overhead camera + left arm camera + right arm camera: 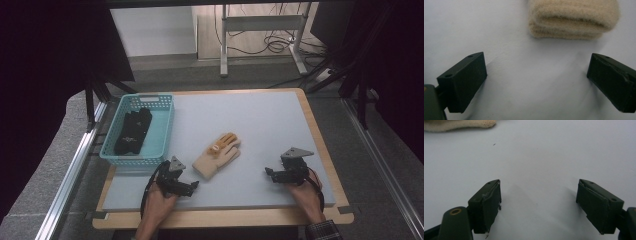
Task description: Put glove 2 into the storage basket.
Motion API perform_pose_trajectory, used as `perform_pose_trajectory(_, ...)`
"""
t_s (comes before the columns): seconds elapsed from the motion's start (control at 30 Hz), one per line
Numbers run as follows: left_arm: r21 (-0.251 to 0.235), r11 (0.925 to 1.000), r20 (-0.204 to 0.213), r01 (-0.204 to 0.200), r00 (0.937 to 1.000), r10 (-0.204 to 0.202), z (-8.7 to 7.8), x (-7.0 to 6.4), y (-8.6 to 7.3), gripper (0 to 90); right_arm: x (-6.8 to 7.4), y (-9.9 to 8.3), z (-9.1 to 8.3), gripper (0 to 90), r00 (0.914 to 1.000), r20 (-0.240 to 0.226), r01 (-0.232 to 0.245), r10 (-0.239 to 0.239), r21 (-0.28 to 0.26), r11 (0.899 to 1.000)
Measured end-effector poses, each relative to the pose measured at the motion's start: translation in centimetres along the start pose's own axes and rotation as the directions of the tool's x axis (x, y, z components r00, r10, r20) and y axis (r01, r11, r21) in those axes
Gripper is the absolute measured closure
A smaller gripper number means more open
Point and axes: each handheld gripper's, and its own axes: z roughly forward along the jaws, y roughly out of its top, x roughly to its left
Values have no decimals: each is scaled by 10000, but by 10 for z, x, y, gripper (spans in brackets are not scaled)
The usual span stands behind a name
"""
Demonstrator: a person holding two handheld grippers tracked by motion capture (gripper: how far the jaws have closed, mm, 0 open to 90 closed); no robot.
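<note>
A cream and orange knitted glove (218, 153) lies flat near the middle of the grey mat, cuff toward the front left. Its folded cuff (573, 18) sits just beyond the jaws in the left gripper view. My left gripper (191, 185) rests on the mat a little in front and left of that cuff, open, with nothing between its fingers (465, 80). My right gripper (270, 173) rests at the front right of the mat, open and empty, with the glove's edge (459, 125) far off at the top left. A black glove (132, 131) lies inside the teal basket (167, 127).
The basket stands at the mat's left edge, close behind my left hand. The grey mat (250, 120) covers a wooden board with a light rim. Metal rails run along both sides of the table, and a desk frame with cables stands on the floor beyond.
</note>
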Motion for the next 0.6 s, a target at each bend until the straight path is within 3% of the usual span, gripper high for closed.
perform_pose_trajectory(0.43,91,9999,-1,-44,10000,44,0,0,2,21,0,-1,0,191,10000,-38,-20,20,-21,10000)
perform_pose_trajectory(0.6,627,9980,-35,-26,10000,28,-1,-1,9,37,0,-1,0,192,10000,-36,-17,17,-23,10000)
